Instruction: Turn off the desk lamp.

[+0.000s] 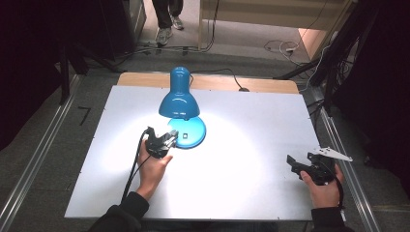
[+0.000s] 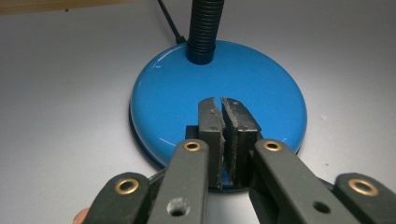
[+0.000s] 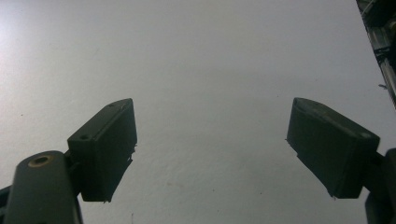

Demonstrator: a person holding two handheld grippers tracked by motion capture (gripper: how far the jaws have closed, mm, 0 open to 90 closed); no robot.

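A white rectangular worktop (image 1: 251, 174) carries a glossy blue metal desk lamp (image 1: 180, 99), lit, standing toward the far edge, left of centre. The left tongs (image 2: 222, 105) are pressed together, gripping nothing, tips over the lamp's round blue base (image 2: 163, 98). The right tongs (image 3: 210, 135) gape wide, empty, near the right edge.

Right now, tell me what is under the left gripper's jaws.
The left gripper, jaws shut together, sits over the lamp's blue base. A small dark part, perhaps the switch, shows at their left edge; the jaws cover the rest.
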